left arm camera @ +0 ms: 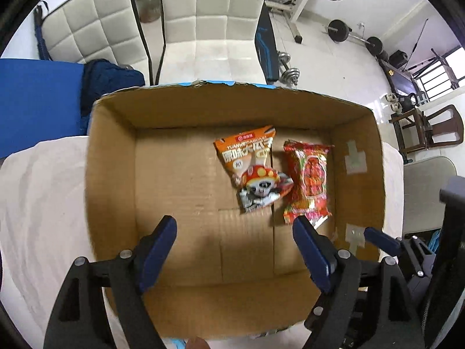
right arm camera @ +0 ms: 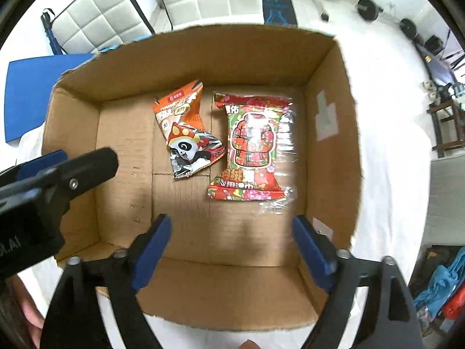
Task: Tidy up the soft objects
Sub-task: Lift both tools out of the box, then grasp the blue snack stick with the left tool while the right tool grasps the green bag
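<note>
Right wrist view: red snack packet (right arm camera: 252, 145) lengthwise ahead of spread, empty right gripper (right arm camera: 232, 250), inside cardboard box (right arm camera: 331, 151). Orange panda packet (right arm camera: 186, 133) nearer left gripper (left arm camera: 234, 250), likewise spread and empty.

White quilted chairs (left arm camera: 215, 8) stand at twelve o'clock, dumbbells (left arm camera: 289, 67) at one, a blue mat (left arm camera: 37, 99) at nine.
</note>
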`<action>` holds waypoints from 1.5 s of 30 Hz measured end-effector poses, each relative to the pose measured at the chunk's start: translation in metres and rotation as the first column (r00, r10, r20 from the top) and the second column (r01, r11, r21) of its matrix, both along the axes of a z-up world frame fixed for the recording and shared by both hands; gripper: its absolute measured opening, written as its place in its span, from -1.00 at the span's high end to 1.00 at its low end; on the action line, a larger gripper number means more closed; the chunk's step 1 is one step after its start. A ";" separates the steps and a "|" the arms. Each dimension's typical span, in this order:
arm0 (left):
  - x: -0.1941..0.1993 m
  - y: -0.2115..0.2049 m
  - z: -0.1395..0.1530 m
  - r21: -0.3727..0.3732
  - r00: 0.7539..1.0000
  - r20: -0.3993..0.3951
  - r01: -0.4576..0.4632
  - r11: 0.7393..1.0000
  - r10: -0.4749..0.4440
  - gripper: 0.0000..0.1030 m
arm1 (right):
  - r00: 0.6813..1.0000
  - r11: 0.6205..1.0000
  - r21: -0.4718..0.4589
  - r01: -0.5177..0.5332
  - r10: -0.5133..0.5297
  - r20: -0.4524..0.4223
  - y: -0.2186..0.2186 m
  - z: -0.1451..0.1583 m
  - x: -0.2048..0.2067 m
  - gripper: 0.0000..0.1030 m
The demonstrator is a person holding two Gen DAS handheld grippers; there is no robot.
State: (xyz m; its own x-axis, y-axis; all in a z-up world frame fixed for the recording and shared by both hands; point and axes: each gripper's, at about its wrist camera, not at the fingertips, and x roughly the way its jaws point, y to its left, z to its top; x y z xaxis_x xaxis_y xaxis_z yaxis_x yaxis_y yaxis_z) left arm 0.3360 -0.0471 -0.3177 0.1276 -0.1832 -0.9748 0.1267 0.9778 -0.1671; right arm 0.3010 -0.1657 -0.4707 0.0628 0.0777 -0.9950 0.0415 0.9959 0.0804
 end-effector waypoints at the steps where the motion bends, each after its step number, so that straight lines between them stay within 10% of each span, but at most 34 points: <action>1: -0.006 0.001 0.004 0.010 1.000 0.016 0.003 1.000 -0.003 -0.64 | 1.000 1.000 -0.002 0.004 -0.004 0.022 0.001 0.007 -0.006 -0.77; 10: -0.060 0.005 0.048 0.024 0.983 0.180 -0.024 0.999 0.019 -1.00 | 0.989 0.995 0.057 0.080 -0.086 0.122 -0.016 0.050 -0.045 -0.78; 32: -0.161 0.039 0.119 0.035 0.940 0.323 -0.126 0.991 0.108 -1.00 | 0.948 0.997 0.078 -0.011 -0.015 0.317 -0.016 0.153 -0.144 -1.00; 36: -0.177 0.062 0.103 0.089 0.941 0.309 -0.170 0.982 0.135 -1.00 | 0.968 0.978 0.208 0.015 -0.066 0.242 -0.022 0.128 -0.152 -1.00; 45: -0.208 0.111 -0.040 0.128 0.978 0.010 -0.209 0.970 0.209 -0.96 | 0.999 0.989 0.141 0.037 -0.032 -0.037 -0.006 -0.004 -0.164 -1.00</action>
State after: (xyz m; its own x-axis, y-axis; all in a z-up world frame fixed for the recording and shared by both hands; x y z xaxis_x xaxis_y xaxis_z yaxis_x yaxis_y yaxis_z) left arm 0.1276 0.0636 -0.3575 0.1465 -0.0269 -0.9889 -0.0830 0.9958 -0.0394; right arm 0.1367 -0.1713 -0.4745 0.0338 0.2162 -0.9758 0.0809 0.9725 0.2183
